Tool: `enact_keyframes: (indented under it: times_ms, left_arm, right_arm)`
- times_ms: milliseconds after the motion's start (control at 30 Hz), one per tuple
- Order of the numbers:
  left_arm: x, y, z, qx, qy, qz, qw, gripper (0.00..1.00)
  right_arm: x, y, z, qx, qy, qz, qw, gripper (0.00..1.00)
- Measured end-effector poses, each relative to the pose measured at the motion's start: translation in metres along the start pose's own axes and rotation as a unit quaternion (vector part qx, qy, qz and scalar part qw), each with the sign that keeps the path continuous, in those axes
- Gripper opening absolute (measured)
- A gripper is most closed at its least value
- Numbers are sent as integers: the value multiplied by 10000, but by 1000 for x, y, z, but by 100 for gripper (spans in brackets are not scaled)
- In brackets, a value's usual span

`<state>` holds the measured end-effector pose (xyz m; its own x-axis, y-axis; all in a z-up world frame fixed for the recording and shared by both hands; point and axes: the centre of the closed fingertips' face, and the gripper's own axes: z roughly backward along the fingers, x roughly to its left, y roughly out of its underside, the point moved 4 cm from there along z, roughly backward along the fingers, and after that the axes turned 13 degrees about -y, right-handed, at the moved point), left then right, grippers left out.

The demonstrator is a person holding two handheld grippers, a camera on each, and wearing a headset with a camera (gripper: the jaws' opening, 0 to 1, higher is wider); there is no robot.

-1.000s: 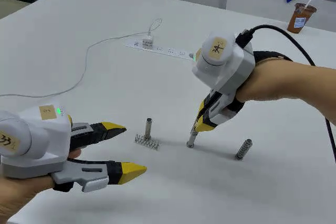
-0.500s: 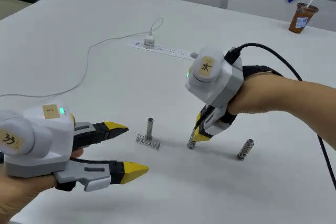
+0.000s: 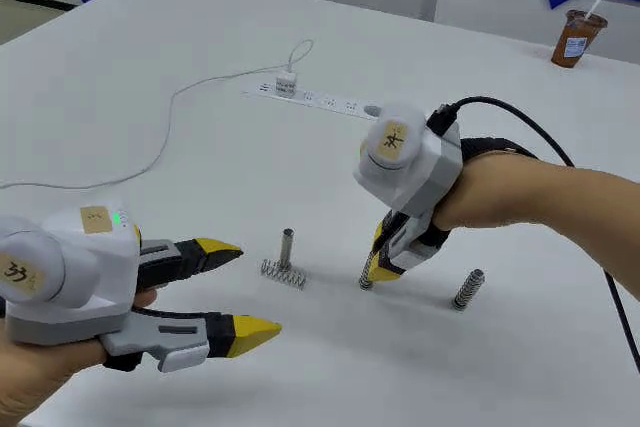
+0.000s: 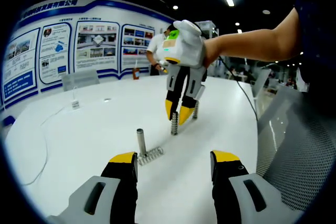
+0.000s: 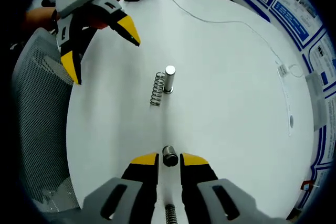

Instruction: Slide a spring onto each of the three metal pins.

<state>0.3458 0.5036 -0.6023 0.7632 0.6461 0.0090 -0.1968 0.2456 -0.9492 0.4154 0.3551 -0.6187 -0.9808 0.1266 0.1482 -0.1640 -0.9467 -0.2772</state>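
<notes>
**A:** Two of 3 short upright steel pins are already sleeved: the middle sprung pin (image 3: 366, 273) & the far-right sprung pin (image 3: 468, 288), both on the white table (image 3: 150, 67). The step in hand is judged to be seating the middle coil.

**B:** How's it held?

**A:** The right gripper (image 5: 169, 162) is set narrow, w/ its yellow tips flanking that pin's top. Whether it's actually pinched can't be told. The left gripper (image 3: 250, 287) is held wide & empty, near the bare steel pin (image 3: 286, 245).

**B:** How's it done well?

**A:** Jaws are best kept in line w/ the pin's vertical axis. The coil should be pushed straight down, then let go w/o side drag, else the pin may be tipped.

**B:** And the last spring?

**A:** The small silver coil spring (image 3: 282, 273) is laid flat, long axis horizontal, crossways just in front of the bare pin's foot. Contact can't be told. It'd need to be stood upright, w/ its bore lined up over the pin's tip.
</notes>
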Motion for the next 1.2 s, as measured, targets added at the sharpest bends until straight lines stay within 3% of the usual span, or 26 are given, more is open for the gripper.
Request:
enact_keyframes:
  times_ms: [233,367,800,1200]
  left_arm:
    - [-1,-1,0,-3,-2,-7,10000,57]
    - [-2,0,-1,-1,5,-8,10000,57]
    - [3,1,3,3,-48,2,10000,57]
    - [4,3,3,25,-51,4,10000,57]
  right_arm:
    - [6,-17,16,-364,155,102,9992,20]
    - [9,-30,15,-586,108,104,9982,20]
    - [13,-56,-18,-895,-50,-128,9959,18]
    - [9,-60,-42,-913,-14,-371,9951,16]
